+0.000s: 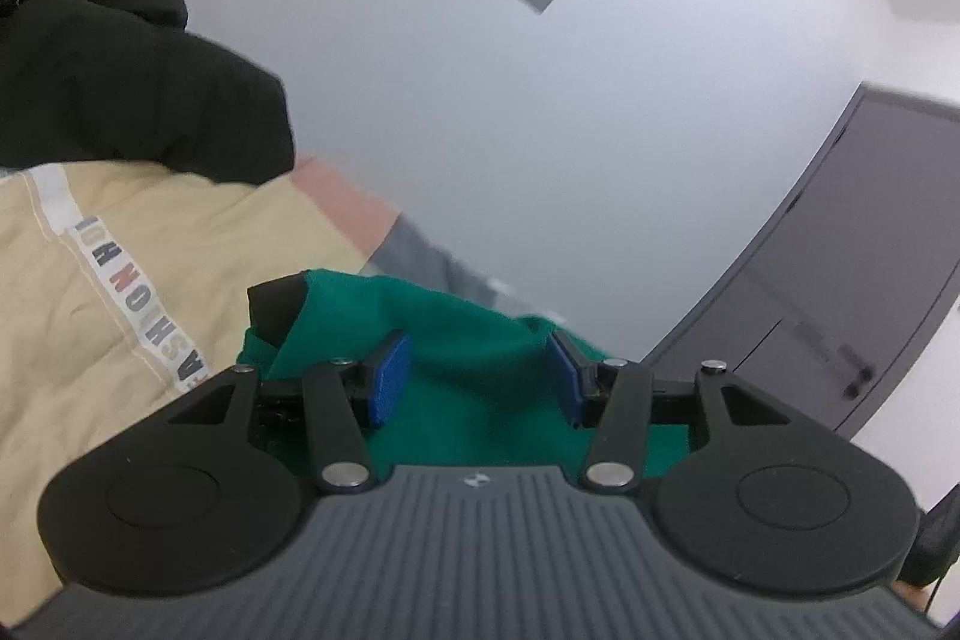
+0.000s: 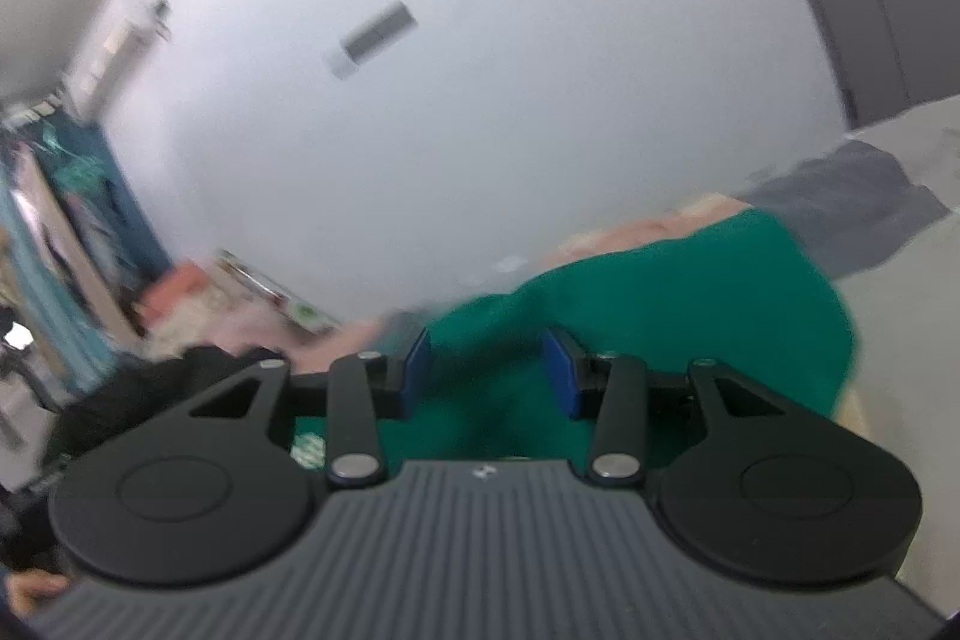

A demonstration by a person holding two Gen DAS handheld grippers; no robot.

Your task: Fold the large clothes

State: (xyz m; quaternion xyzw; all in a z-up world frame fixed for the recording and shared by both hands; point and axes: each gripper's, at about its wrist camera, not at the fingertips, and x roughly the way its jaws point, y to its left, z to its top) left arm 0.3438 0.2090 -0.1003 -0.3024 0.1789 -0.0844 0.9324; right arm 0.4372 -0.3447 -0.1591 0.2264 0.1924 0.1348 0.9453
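Left wrist view showed the left claw (image 1: 480, 373) with its 2 blue pads (image 1: 393, 376) parted, green cloth bunched between them; whether they pinched it could not be told. Beyond lay the green garment (image 1: 456, 334), a black cuff (image 1: 273, 307) at its left end, over a beige quilt (image 1: 90, 310) with a lettered strip. Right wrist view, blurred, had the right claw (image 2: 489, 373) likewise parted around green fabric (image 2: 690, 292), stretching away rightward; its long axis was unclear.
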